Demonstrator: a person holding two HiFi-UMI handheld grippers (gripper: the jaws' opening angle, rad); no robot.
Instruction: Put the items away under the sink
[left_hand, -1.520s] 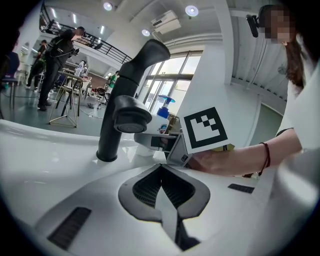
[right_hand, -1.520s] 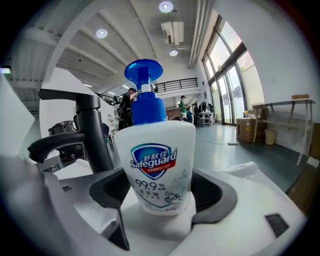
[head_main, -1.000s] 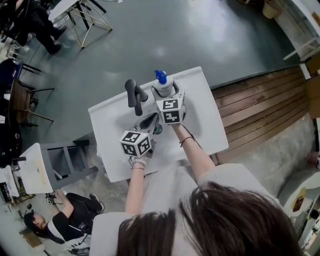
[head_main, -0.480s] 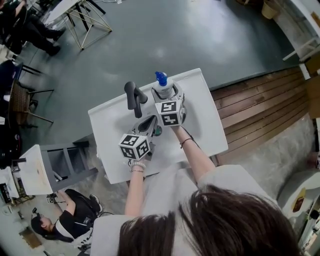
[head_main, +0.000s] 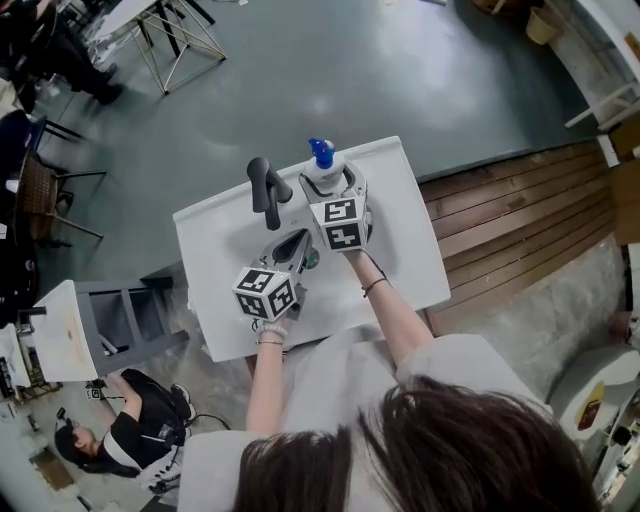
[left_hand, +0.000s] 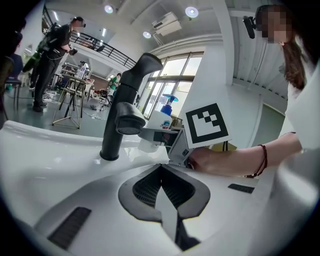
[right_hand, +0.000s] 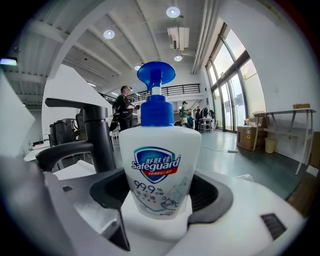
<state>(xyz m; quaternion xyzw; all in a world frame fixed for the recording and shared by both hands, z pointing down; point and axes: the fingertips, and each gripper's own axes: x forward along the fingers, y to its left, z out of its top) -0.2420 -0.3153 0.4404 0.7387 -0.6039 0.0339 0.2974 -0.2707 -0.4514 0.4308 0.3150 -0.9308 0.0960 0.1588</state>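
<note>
Seen from my head, everything is evenly bright and soft-shadowed; the grey floor (head_main: 330, 80) carries a pale sheen, and the white surface (head_main: 410, 240) is close to washed out. Both cameras riding on my fingers (right_hand: 107, 195) bend the room hard into a dark round rim (corners fully black). Round ceiling lamps (right_hand: 173, 12) flare overhead, and tall windows (right_hand: 235, 85) pour daylight in from the right. The soap bottle (right_hand: 160, 165) is crisp, with a legible label, while whatever sits nearest the lens goes slightly soft.
</note>
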